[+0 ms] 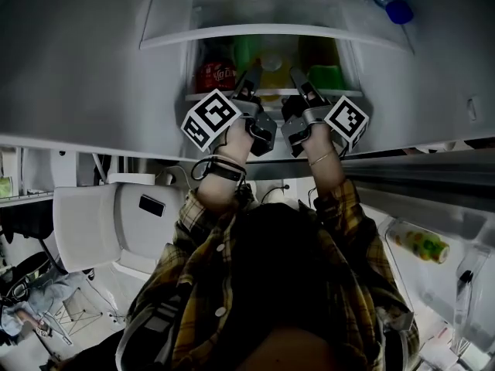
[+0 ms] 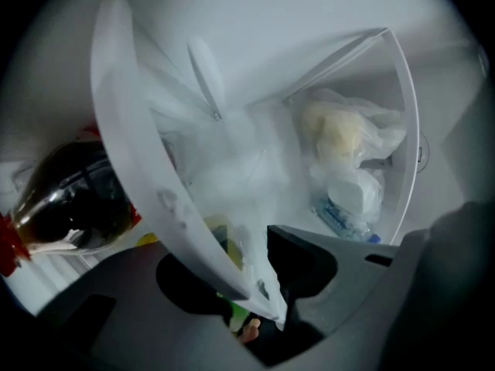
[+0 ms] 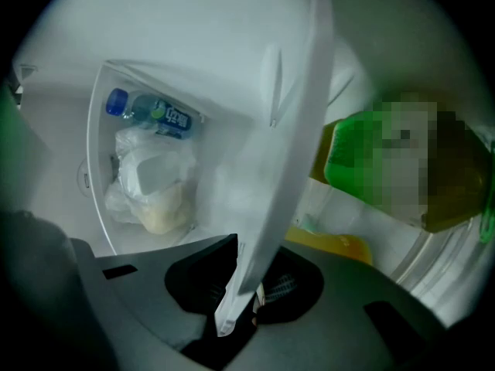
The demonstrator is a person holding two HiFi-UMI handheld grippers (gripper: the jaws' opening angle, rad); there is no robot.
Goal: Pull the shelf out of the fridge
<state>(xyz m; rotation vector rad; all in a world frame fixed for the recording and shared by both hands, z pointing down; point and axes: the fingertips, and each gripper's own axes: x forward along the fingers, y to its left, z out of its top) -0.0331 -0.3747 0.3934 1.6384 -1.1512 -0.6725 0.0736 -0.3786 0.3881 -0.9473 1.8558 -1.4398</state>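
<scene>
- While both tongs reach level into the fridge [image 1: 85,60], the shelf [image 1: 349,93] sits in its slot with bottles [image 1: 215,76] standing on it.
- Left tongs [image 2: 263,288] stand wide, with the shelf's white front rim between the jaws but not clamped.
- Right tongs [image 3: 246,284] are narrower around the same rim; no firm pinch shows.
- The shelf is likely stiff, smooth and heavy with its load, so grip the rim towards both sides and pull level and slowly.
</scene>
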